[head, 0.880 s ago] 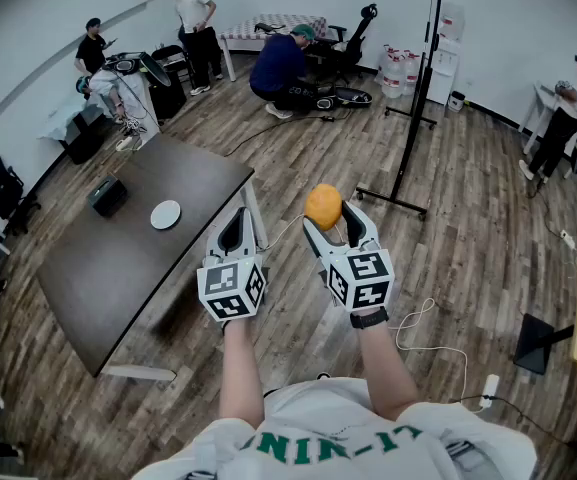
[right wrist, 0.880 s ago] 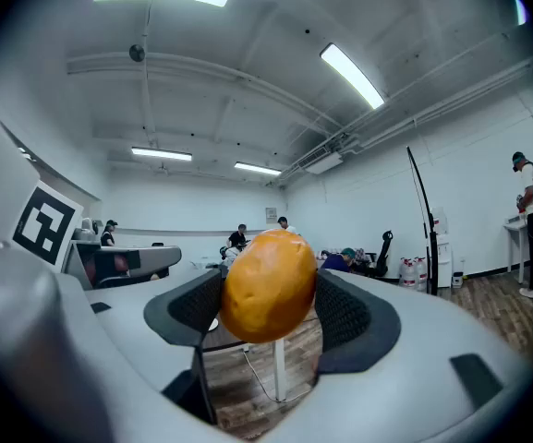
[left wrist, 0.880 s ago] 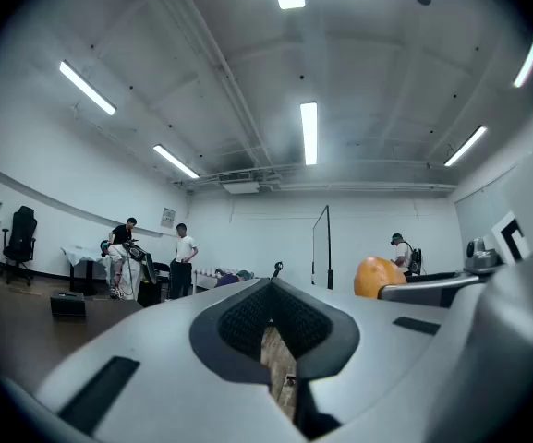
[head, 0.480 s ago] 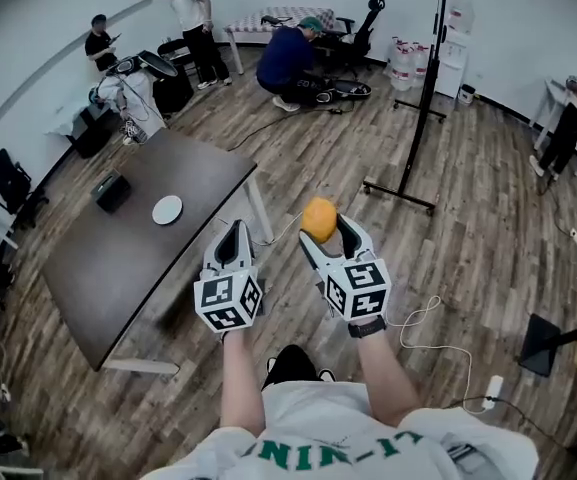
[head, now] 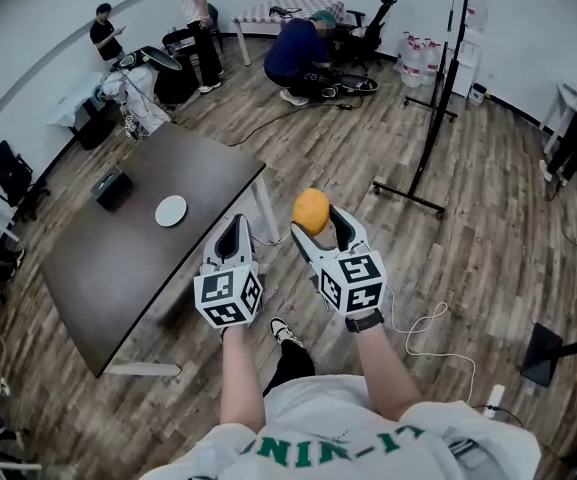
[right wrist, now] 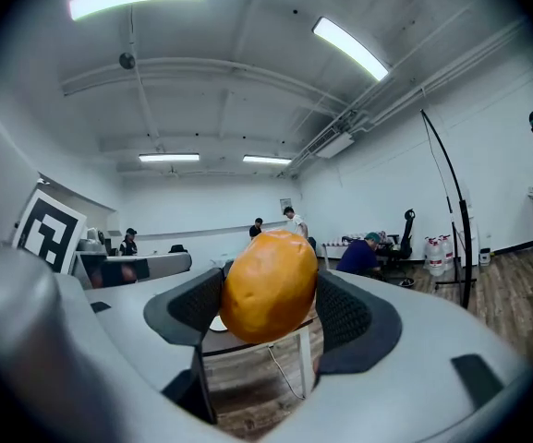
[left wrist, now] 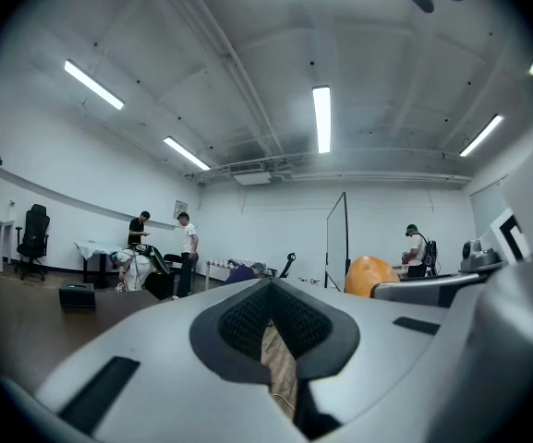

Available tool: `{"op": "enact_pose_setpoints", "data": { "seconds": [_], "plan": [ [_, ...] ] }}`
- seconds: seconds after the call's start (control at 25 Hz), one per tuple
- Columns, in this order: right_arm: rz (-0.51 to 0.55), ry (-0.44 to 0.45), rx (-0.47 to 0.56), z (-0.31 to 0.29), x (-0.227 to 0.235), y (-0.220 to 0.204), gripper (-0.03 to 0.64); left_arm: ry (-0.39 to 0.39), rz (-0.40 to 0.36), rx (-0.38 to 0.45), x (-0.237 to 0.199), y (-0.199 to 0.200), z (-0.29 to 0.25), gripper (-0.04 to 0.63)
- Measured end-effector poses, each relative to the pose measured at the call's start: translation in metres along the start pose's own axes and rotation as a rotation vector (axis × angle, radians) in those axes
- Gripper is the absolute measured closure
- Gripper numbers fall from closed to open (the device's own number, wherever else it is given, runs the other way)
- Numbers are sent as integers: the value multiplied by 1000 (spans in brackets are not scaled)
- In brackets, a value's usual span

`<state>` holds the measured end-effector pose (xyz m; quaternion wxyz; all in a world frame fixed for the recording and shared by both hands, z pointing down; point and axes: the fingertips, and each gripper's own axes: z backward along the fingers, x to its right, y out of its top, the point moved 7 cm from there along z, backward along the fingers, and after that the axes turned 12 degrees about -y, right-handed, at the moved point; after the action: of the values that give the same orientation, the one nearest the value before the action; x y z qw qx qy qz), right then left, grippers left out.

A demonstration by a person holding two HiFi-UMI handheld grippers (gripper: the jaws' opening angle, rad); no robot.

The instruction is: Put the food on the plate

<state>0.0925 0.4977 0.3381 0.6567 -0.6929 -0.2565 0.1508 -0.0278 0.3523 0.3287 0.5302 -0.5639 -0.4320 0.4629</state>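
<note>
An orange, rounded piece of food is pinched between the pads of my right gripper, held up in the air over the wooden floor. In the right gripper view the food fills the gap between both pads. A small white plate lies on the dark table, to the left of and beyond both grippers. My left gripper hovers beside the right one, near the table's right edge, its jaws together with nothing in them.
A black box sits on the table behind the plate. A tall black stand rises to the right on the floor. A white cable trails on the floor. Several people work at the far wall.
Both grippers, with the food still held, have drifted slightly left toward the table. The view has turned, and a foot now shows below the grippers.
</note>
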Motion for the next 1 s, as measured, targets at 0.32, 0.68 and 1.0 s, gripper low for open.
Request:
{"op": "enact_pose_setpoints", "data": {
  "seconds": [0.32, 0.68, 1.0],
  "plan": [
    [-11, 126, 34, -132, -44, 28, 285, 89, -3, 72, -114, 29, -52, 581],
    [37, 213, -12, -278, -141, 39, 285, 208, -11, 67, -268, 48, -66, 581],
    [57, 315, -55, -377, -216, 20, 285, 291, 6, 47, -373, 34, -69, 581]
  ]
}}
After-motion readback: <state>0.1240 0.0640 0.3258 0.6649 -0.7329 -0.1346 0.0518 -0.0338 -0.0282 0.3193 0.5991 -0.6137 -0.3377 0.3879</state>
